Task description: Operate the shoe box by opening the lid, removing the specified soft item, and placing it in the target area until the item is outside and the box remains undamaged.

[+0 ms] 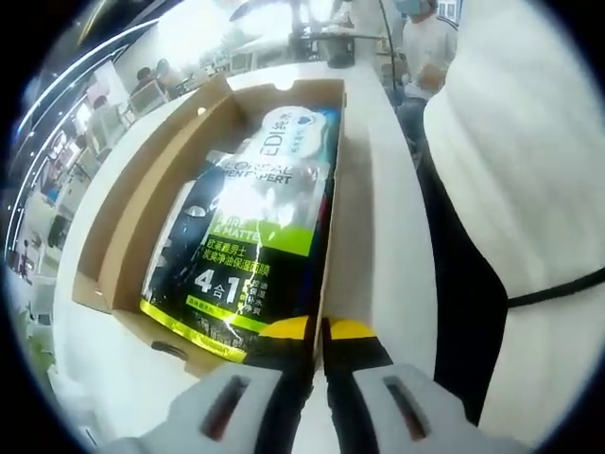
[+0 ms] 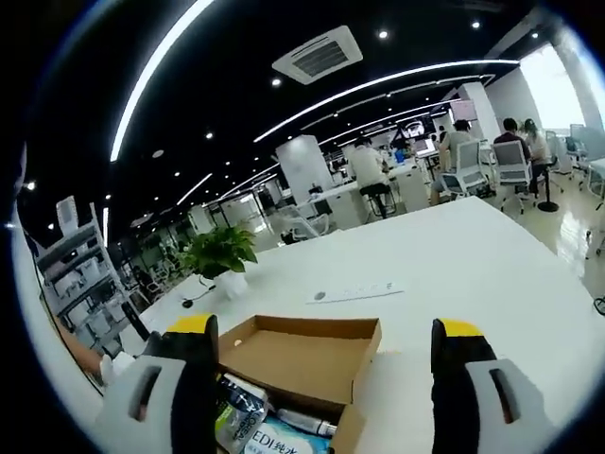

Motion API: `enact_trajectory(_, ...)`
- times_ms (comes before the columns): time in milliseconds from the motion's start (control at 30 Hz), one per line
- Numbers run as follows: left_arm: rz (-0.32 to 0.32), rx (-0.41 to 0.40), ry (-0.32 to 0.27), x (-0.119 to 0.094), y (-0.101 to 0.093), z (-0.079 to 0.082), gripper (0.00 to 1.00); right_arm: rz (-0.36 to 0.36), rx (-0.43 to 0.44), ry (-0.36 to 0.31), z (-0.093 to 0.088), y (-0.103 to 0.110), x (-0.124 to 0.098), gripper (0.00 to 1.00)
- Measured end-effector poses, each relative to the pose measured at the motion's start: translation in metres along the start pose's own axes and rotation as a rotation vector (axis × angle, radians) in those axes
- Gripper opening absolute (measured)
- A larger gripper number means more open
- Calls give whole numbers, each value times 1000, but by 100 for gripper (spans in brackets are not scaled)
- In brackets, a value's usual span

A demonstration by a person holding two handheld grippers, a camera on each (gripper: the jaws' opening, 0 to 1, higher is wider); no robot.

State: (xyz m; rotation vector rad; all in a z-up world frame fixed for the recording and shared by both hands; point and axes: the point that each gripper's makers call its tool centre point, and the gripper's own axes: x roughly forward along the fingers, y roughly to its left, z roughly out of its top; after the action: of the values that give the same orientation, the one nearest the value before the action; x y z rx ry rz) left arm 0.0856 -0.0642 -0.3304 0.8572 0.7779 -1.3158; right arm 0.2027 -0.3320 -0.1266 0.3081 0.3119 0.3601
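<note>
Where the pouch [image 1: 250,251] fills the box [image 1: 113,236] — "4合1", "EXPERT".

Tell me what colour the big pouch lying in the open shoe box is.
Mostly black with lime-green panels and white lettering; the pouch shows best in the left gripper view.

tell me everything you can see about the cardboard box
The cardboard box is plain brown, its lid folded open, resting on a white table. Inside lies a glossy black-and-green pouch above a white-and-blue pack. The left gripper is shut on the box's near wall. In the right gripper view, the open right gripper hovers over it.
</note>
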Motion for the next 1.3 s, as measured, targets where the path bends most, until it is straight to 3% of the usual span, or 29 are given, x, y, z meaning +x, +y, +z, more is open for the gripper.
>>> enact_trajectory(100,1,-5,1,0,0,0,4,6,-72,34,-11,6,-3,94)
enact_trajectory(200,-8,-27,-7,5,0,1,5,-18,-74,73,-26,4,-5,88)
enact_trajectory(267,-6,-5,17,6,0,0,4,-68,-45,121,-40,-3,-9,76)
enact_trajectory(300,-6,-10,13,6,0,0,4,-49,-47,104,-38,-1,-9,76)
enact_trajectory(367,-6,-9,0,5,0,0,4,-40,34,80,-39,2,-12,77)
enact_trajectory(467,-13,22,-2,5,-1,0,4,-46,61,81,-42,-3,-18,59)
enact_trajectory(600,-60,-8,23,9,-1,-2,3,-41,98,109,-51,-5,-20,43)
enact_trajectory(667,-55,9,30,9,-3,-2,3,-16,118,156,-59,-2,-22,25)
enact_trajectory(700,-51,15,28,9,-3,-2,3,-16,115,151,-59,-1,-21,22)
enact_trajectory(800,-44,28,22,9,-4,-2,3,-20,113,127,-57,-1,-20,31)
enact_trajectory(1033,-24,87,38,9,-4,-3,3,4,122,96,-55,6,-20,34)
enact_trajectory(1200,-30,71,41,9,-3,-2,3,77,63,165,-69,20,-21,37)
enact_trajectory(1300,-26,67,42,9,-3,-2,3,130,95,206,-81,30,-19,38)
